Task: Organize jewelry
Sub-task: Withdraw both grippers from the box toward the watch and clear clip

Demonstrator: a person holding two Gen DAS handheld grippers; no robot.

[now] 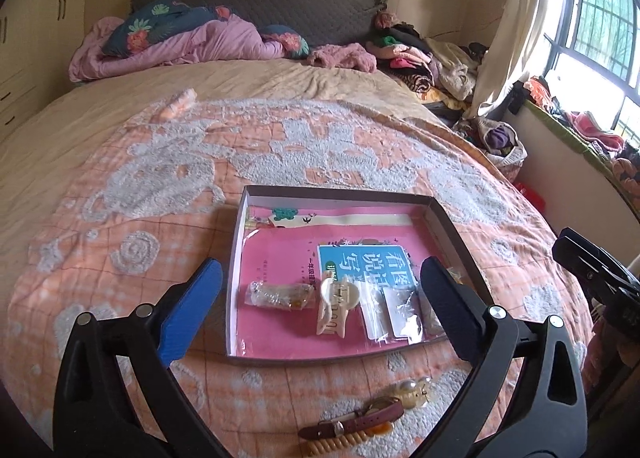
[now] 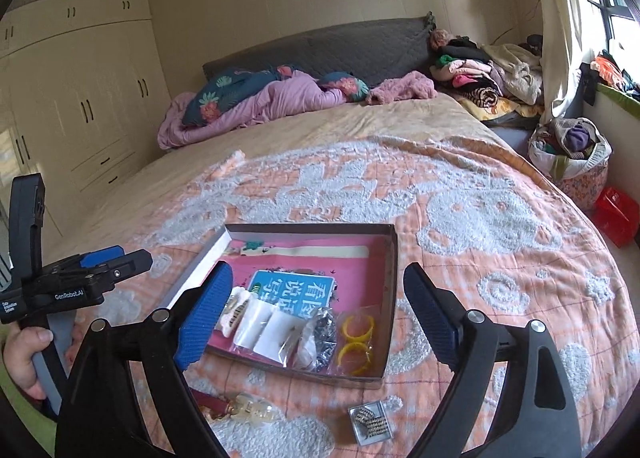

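Above: both tools wide, hovering over the jewelry box (image 1: 452, 226) on the bed (image 1: 120, 218).
Left tool (image 1: 320, 286), right tool (image 2: 318, 294) hold nothing; watch (image 1: 352, 422) lies outside.

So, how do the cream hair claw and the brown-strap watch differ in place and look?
The cream hair claw lies inside the shallow box, on the pink book; the brown-strap watch lies outside it, on the orange bedspread. The claw is pale, broad plastic; the watch has a dark, thin, long strap. Neither is held: both grippers, left and right, are open.
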